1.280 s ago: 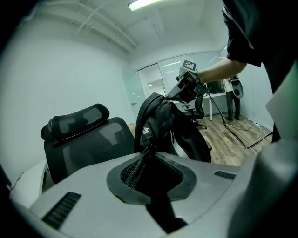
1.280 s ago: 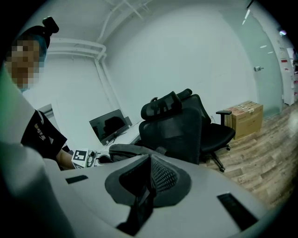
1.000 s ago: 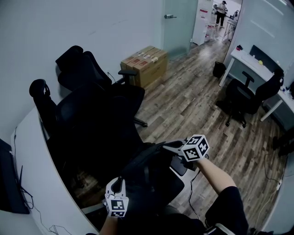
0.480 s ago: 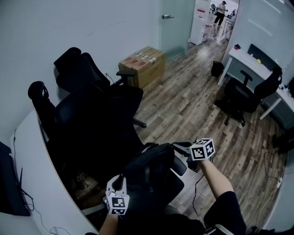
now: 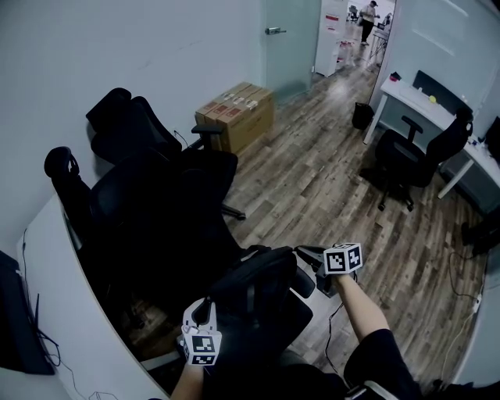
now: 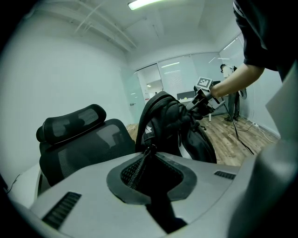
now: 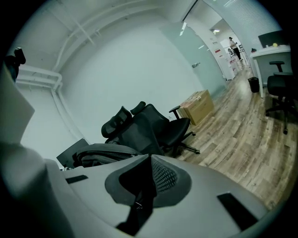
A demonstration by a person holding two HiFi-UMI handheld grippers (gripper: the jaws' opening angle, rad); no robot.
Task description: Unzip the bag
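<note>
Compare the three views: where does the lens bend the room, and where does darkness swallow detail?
Head view: the black bag and chairs merge into one dark mass. Left gripper view: fisheye, black corners, ceiling light blown out. Right gripper view: walls bow, floor is sharp.

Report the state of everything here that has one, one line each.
backpack: upright, held by both grippers; whether the zip is open or closed can't be made out.
left gripper: fingers shut on part of the backpack.
right gripper: fingers shut on what looks like the zipper pull.
cardboard box: closed, taped.
glass door: shut.
</note>
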